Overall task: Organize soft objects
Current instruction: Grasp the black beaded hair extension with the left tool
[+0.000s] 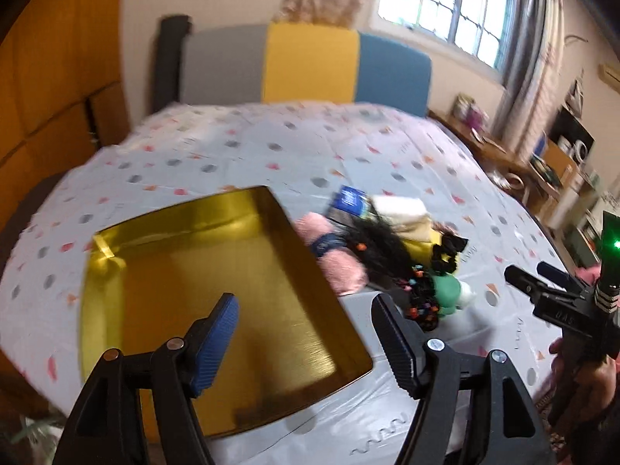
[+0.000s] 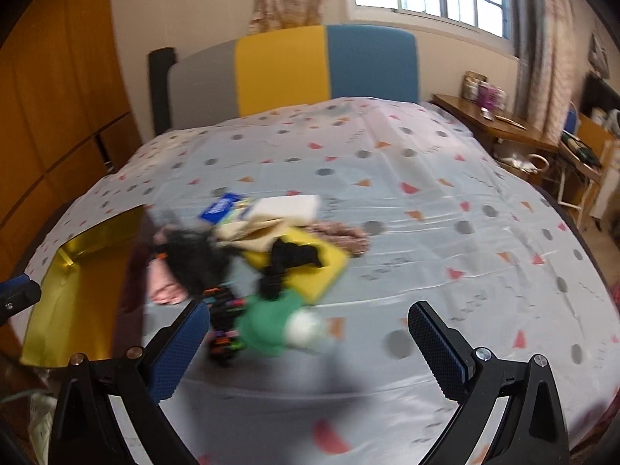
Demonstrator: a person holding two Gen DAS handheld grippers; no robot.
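A gold tray lies on the bed, empty; its left part shows in the right wrist view. Right of it is a heap of soft things: a pink plush, a black furry piece, a green and white toy, a yellow cloth, a cream cloth and a blue packet. My left gripper is open and empty above the tray's near right corner. My right gripper is open and empty, just in front of the green toy; it also shows in the left wrist view.
The bed has a grey spotted cover and a grey, yellow and blue headboard. A wooden wardrobe stands at the left. A desk and shelves stand at the right under a window.
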